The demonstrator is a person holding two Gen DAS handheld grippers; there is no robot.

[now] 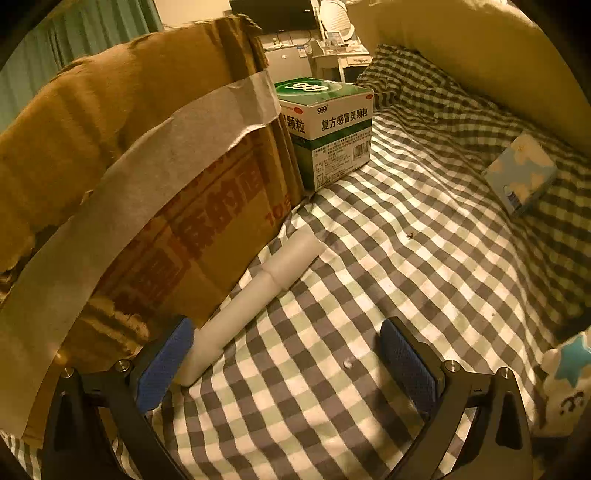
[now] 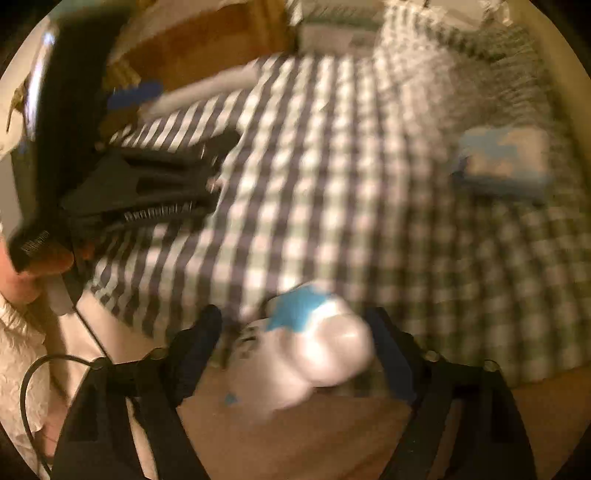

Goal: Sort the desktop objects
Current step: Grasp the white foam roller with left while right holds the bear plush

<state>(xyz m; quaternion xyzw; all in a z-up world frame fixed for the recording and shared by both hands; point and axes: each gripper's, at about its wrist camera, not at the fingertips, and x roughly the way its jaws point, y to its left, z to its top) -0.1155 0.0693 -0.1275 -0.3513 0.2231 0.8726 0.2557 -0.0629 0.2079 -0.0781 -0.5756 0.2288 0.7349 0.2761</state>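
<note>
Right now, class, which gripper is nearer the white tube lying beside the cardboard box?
Left. The left gripper has the white tube against its blue left pad, beside the cardboard box. The right gripper sits across the checked cloth, around a white toy with a blue star.

- Home bedroom, by the look of it.
- Work surface is a bed: checked sheet (image 1: 388,258) in grey, green and white, rumpled toward the far end.
- Large pale pillow (image 1: 480,55) lies along the far right.
- Green curtain (image 1: 74,44) hangs at upper left.
- Cluttered white desk (image 1: 332,48) with a dark monitor (image 1: 273,13) stands behind.
- Household oddments: worn taped cardboard box (image 1: 129,166), medicine box (image 1: 328,125).
</note>
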